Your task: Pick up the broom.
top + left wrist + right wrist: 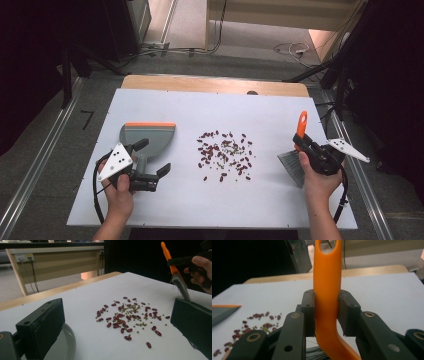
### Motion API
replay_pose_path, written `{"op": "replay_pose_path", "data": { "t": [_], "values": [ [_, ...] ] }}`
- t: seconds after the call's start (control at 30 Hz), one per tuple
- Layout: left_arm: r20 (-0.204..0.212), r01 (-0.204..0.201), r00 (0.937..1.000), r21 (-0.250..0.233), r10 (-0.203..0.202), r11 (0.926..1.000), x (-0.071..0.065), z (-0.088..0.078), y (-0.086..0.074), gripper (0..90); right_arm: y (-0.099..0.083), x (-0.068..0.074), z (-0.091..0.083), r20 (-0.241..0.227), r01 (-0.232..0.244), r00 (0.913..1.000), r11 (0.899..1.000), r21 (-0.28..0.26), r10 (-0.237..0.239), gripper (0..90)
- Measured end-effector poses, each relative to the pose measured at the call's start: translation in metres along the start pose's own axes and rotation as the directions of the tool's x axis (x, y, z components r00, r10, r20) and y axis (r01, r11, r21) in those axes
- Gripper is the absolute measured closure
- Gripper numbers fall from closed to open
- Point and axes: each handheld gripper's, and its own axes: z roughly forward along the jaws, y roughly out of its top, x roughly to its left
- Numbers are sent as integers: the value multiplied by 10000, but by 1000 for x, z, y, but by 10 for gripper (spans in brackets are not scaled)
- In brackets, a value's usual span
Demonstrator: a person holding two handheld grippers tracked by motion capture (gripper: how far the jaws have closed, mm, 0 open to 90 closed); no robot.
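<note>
While the high view looks down on the white surface [280, 205], the left hand-held gripper [150, 162], jaws spread, straddles the dustpan [149, 137] handle at 9 o'clock of the beans [224, 155]. The right hand-held gripper [303, 144] sits at 3 o'clock.

In the left gripper view, beans [128, 316] lie between wide jaws, the brush [175, 272] at 2 o'clock.

In the right gripper view, the jaws pinch the orange brush [327, 290] handle.

Smooth, shiny orange plastic on the brush handle [327, 290]. Thin dark grey bristles [292, 165] below, soft-looking. Matt grey plastic on the dustpan [147, 137], with an orange rim. Matt black hard plastic on the fingers [308, 312]. Glossy red skins on the beans [128, 317], with small dull green ones mixed in. Flat white matt top on the table [280, 115], pale wood at the far edge.
</note>
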Motion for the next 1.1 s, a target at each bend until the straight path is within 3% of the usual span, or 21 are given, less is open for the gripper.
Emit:
{"op": "replay_pose_path", "data": {
  "t": [0.23,0.43,0.63,0.7,0.77,0.97,1.1],
  "values": [
    [283,-112,9995,18,112,9999,-10,21,7,3,9,9,-8,-314,130,9994,9983,-576,-148,679],
    [736,-52,9973,89,45,9999,-20,37,8,4,20,26,-16,-643,324,9971,9934,-1096,-397,680],
    [1269,8,9919,343,-52,9994,-31,49,7,12,26,43,-17,-1108,422,9922,9906,-1303,-568,680],
    [1496,274,9882,369,-326,9989,-35,54,7,13,26,49,-16,-1231,436,9906,9902,-1330,-601,679],
    [1713,448,9839,374,-505,9983,-38,57,8,13,26,57,-15,-1421,452,9877,9897,-1362,-646,680],
    [1855,558,9806,492,-640,9972,-47,63,10,42,27,84,-14,-1959,642,9762,9872,-1462,-925,680],
    [2128,836,9727,509,-926,9952,-53,67,12,59,27,103,-14,-2320,731,9667,9853,-1542,-1080,680]
  ]
}}
